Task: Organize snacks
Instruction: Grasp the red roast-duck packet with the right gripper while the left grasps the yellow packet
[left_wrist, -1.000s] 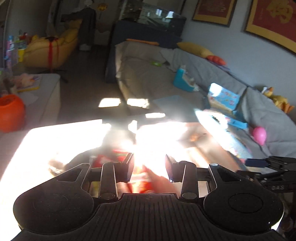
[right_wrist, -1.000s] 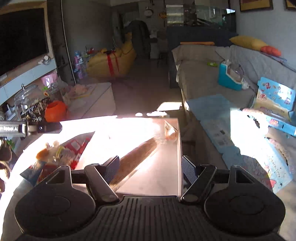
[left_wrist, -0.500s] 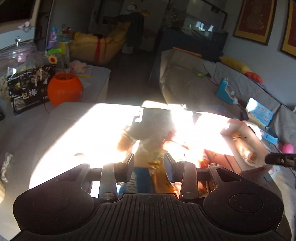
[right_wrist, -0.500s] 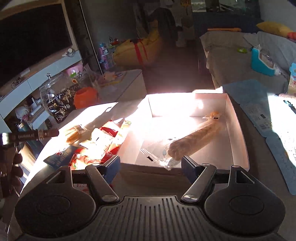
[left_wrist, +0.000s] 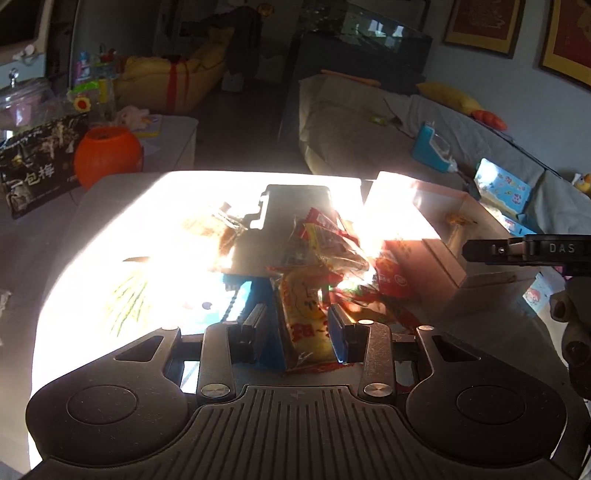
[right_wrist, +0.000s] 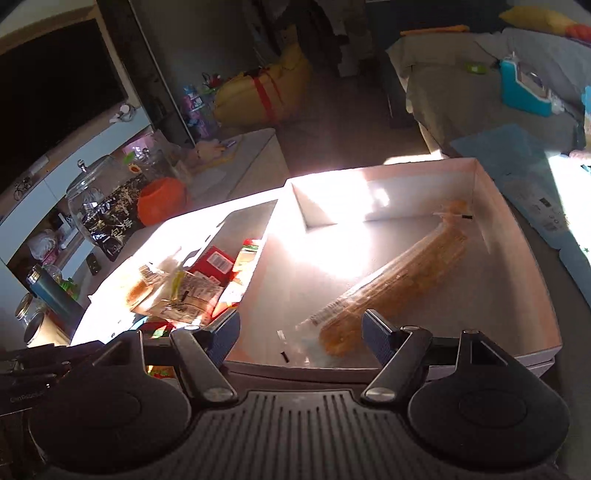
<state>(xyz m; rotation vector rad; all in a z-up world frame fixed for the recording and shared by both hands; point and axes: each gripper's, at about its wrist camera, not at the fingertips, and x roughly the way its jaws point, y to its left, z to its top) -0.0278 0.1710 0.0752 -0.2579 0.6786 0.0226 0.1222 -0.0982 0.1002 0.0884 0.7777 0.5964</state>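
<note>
Left wrist view: left tongs (left_wrist: 297, 328) part-open, straddling yellow crinkly plastic snack packet (left_wrist: 306, 314), ungripped; light, slippery, pinch mid-body.

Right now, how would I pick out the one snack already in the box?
Find the shallow white cardboard box on the sunlit table, right of the heap of loose snack packets. The long golden-brown biscuit roll in clear wrap lies diagonally on its floor, alone, the only item inside.

The left claw (left_wrist: 297, 328) has its jaws partly apart; the right claw (right_wrist: 301, 334) has its jaws spread wide.
</note>
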